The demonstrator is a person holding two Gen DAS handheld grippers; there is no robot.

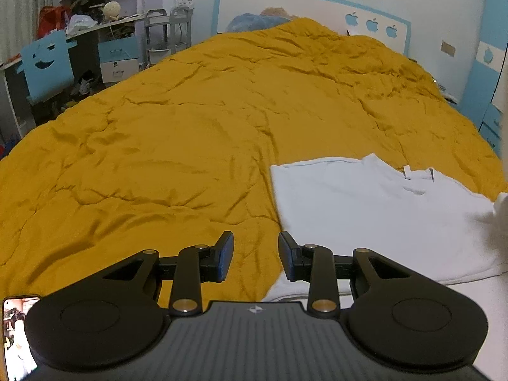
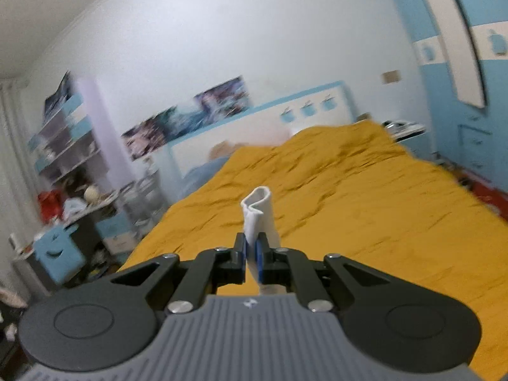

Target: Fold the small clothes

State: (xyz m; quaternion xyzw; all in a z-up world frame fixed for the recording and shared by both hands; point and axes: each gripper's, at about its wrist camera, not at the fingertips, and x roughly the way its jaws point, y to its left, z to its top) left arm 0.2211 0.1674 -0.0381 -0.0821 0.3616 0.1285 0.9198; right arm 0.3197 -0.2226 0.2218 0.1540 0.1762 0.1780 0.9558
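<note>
A white T-shirt (image 1: 374, 216) lies flat on the mustard-yellow bedspread (image 1: 190, 133) at the right of the left wrist view, neck label up. My left gripper (image 1: 255, 255) is open and empty, just above the shirt's near left edge. My right gripper (image 2: 250, 249) is shut on a fold of the white shirt cloth (image 2: 258, 212), which sticks up between the fingers, lifted above the bedspread (image 2: 365, 209). The rest of the shirt is hidden in the right wrist view.
A blue-and-white headboard (image 1: 311, 9) stands at the far end of the bed. A cluttered desk with a blue chair (image 1: 47, 70) and shelves stands to the left. A blue wardrobe (image 2: 470, 101) stands to the right. A phone (image 1: 17, 336) shows at the lower left.
</note>
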